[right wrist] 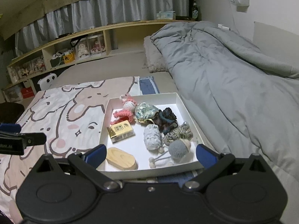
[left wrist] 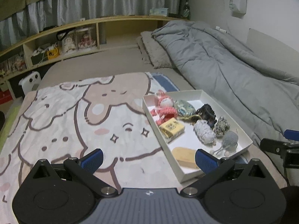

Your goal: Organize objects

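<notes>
Currently, both grippers hover over a bed, each with jaws apart and nothing between them. The left gripper [left wrist: 148, 159] sits above a cartoon-print blanket [left wrist: 74, 121], just left of the tray [left wrist: 160, 130]. The right gripper [right wrist: 150, 154] faces the tray's near edge.

The white tray lies on the blanket beside a grey duvet [right wrist: 233, 74]. It holds all visible task items:
- a pink crochet doll [right wrist: 127, 110] at the far left corner;
- a patterned pouch [right wrist: 145, 112] touching the doll;
- a dark scrunchie [right wrist: 166, 119];
- a yellow box [right wrist: 121, 131];
- a wood block [right wrist: 121, 158] at the near left corner;
- a pale knit toy [right wrist: 152, 137], a rope knot [right wrist: 177, 133] and a grey knit ball [right wrist: 180, 148].

No item lies on the blanket outside the tray. Judged step: either start or finish of sorting; the views do not settle which. If items are to be removed, the right gripper is better placed. The next move calls for lowering onto one item, such as the grey knit ball, and avoiding its neighbours.
</notes>
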A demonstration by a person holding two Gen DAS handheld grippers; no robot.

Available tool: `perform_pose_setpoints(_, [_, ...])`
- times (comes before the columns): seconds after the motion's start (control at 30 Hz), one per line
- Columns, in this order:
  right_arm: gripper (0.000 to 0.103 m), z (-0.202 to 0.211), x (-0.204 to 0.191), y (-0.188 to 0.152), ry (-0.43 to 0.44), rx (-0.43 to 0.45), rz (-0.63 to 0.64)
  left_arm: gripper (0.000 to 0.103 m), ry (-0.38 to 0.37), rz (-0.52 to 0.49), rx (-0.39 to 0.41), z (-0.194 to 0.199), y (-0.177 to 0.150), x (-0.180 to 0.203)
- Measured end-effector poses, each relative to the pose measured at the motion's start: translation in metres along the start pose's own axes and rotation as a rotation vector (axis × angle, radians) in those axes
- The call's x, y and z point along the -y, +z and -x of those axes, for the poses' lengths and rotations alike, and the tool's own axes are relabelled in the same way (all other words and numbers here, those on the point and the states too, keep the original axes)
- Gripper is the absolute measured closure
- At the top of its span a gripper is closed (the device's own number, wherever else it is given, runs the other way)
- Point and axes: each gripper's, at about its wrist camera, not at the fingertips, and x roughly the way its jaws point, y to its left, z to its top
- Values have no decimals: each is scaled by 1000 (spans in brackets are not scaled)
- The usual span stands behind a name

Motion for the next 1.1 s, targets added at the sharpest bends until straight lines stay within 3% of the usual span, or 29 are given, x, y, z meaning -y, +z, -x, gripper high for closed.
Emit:
perform_pose_setpoints(0.47, [0,-14,-6,-15,-60,-54,28,0,38,-14,-22,-7,-19,-3])
perform_pose_setpoints(1.1, [0,-19,-2,-17,-46,-83,-5,0,58,23,-30,-8,-23,-10])
